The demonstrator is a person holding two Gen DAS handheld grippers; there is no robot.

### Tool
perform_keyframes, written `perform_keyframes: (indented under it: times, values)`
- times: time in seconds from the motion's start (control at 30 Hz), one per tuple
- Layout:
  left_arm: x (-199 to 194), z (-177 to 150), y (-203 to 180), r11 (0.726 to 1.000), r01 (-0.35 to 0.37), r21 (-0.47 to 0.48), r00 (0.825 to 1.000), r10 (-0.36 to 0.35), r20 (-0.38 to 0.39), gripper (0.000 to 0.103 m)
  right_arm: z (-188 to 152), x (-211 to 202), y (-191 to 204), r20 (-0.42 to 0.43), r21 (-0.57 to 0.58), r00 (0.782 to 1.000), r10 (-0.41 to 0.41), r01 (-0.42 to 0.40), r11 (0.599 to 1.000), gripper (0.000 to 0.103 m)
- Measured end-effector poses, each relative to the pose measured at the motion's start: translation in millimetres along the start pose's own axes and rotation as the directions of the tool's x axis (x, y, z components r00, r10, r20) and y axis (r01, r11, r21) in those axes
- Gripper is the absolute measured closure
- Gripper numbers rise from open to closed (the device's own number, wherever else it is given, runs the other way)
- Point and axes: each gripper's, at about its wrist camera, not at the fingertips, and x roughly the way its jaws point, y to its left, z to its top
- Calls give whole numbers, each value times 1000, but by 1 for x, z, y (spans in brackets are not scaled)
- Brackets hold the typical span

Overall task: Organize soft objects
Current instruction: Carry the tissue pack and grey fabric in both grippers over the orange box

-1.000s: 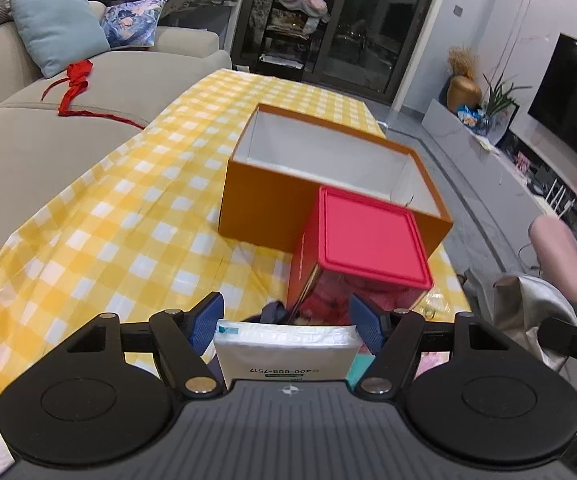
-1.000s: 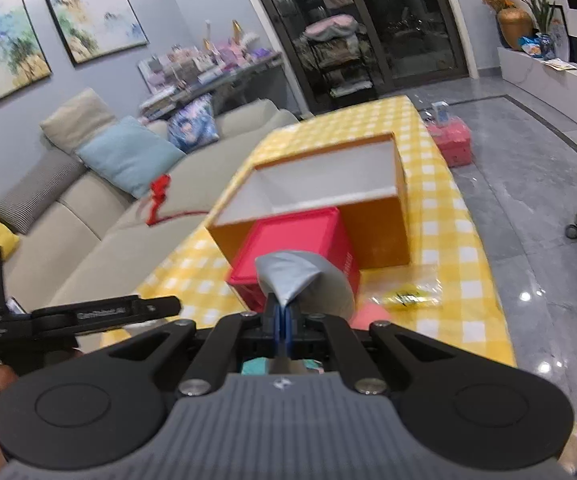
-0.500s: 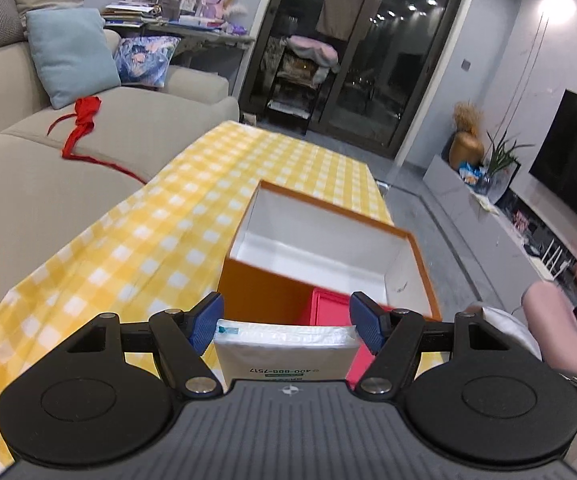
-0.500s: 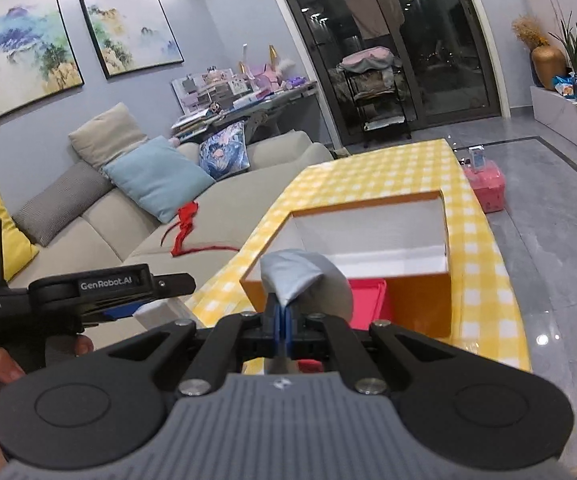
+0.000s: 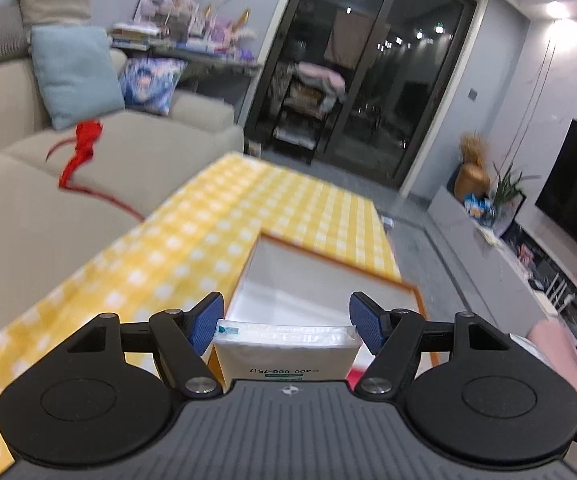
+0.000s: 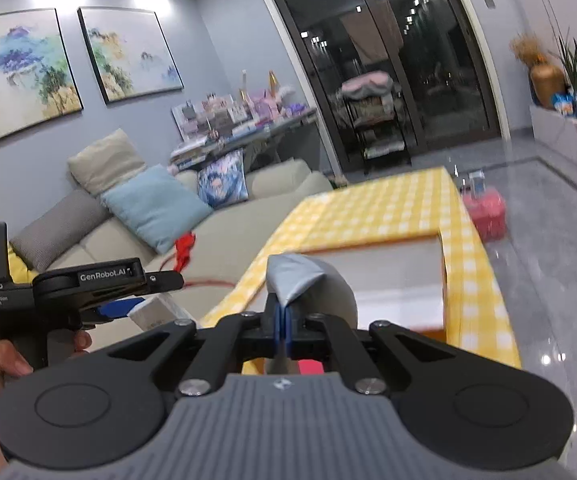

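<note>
My left gripper (image 5: 286, 322) is shut on a white tissue pack (image 5: 286, 350), its blue pads (image 5: 207, 320) pressing the pack's two ends. It hangs over the near edge of the open orange box (image 5: 415, 293), whose white inside is bare. My right gripper (image 6: 283, 320) is shut on a bunched grey cloth (image 6: 302, 280), held above the same orange box (image 6: 368, 242). A person's hand carries the left gripper (image 6: 120, 308) with the tissue pack (image 6: 156, 314) at the left of the right wrist view. A strip of a red box (image 6: 310, 368) shows under the right fingers.
The box stands on a table with a yellow checked cloth (image 5: 192, 256). A beige sofa (image 5: 28, 208) with cushions and a red ribbon (image 5: 82, 148) runs along the left. A pink basket (image 6: 486, 210) sits on the floor past the table, and a pink chair (image 5: 556, 344) stands at the right.
Both grippers have risen and moved forward toward the orange box with their loads still held. The red box has slid almost out of sight under the fingers.
</note>
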Motion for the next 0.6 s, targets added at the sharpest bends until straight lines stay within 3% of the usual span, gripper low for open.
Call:
perform_keyframes:
  times: [0.3, 0.6]
  values:
    - [33, 41, -10, 999, 39, 20, 994, -41, 103, 23, 49, 58, -11, 80, -41, 997, 12, -8, 999, 103]
    - [101, 33, -16, 995, 28, 94, 998, -34, 54, 23, 69, 144, -48, 78, 2, 996, -34, 34, 999, 103]
